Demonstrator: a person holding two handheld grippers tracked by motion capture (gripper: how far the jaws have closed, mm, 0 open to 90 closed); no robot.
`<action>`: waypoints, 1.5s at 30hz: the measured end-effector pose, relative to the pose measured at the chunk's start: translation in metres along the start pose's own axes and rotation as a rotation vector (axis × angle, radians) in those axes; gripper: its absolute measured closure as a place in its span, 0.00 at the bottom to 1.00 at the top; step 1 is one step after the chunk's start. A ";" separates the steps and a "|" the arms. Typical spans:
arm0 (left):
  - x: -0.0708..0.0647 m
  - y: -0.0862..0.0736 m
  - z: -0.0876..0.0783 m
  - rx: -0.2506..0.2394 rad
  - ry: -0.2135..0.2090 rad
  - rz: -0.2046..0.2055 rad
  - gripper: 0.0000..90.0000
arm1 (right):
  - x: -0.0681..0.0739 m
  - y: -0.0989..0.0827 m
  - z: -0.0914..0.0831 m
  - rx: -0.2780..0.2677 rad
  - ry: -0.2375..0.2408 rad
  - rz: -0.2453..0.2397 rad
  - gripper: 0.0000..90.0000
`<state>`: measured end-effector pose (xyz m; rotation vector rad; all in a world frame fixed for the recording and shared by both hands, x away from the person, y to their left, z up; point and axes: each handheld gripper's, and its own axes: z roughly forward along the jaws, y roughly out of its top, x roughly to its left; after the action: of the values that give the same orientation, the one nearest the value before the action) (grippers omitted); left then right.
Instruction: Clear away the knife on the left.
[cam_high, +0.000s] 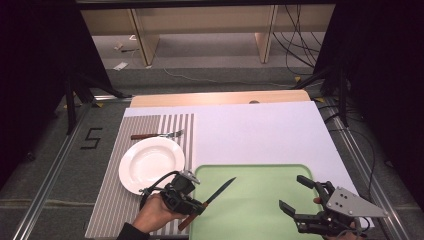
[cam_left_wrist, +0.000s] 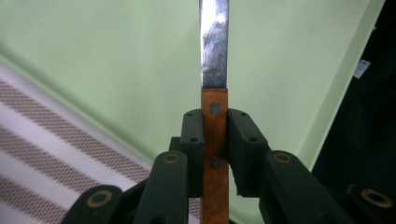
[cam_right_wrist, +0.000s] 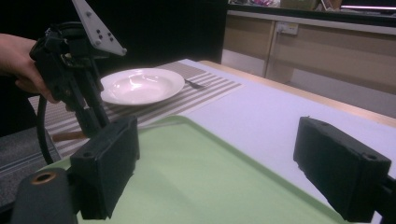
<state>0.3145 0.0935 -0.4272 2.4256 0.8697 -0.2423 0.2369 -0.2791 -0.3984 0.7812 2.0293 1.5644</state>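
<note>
My left gripper (cam_high: 196, 204) is shut on the wooden handle of a knife (cam_high: 212, 196) at the left edge of the green tray (cam_high: 250, 220). The blade points up and to the right over the tray. In the left gripper view both pads clamp the knife's brown riveted handle (cam_left_wrist: 215, 140), and the steel blade runs straight up over the tray (cam_left_wrist: 116, 56). My right gripper (cam_high: 295, 194) stands open above the tray's right side, nothing between its pads. The right gripper view has the left gripper (cam_right_wrist: 74, 70) at the far left, its hand behind it.
A white plate (cam_high: 151, 162) lies on a striped placemat (cam_high: 120, 200) left of the tray, with a wooden-handled fork (cam_high: 156, 135) beyond it. A white board (cam_high: 260, 130) covers the table behind the tray. Shelving and cables stand past the table's far edge.
</note>
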 end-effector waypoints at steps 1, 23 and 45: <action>-0.001 0.002 0.002 0.008 -0.004 0.007 0.86 | 0.000 0.000 0.000 0.000 0.000 0.001 0.17; -0.015 0.023 0.036 0.090 -0.057 0.056 0.86 | 0.000 0.000 0.000 0.000 0.003 0.002 0.17; -0.015 0.026 0.063 0.175 -0.046 0.056 0.85 | 0.000 0.000 -0.001 -0.006 0.004 0.000 0.17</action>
<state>0.3202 0.0339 -0.4632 2.5910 0.7885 -0.3659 0.2363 -0.2795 -0.3978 0.7760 2.0267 1.5724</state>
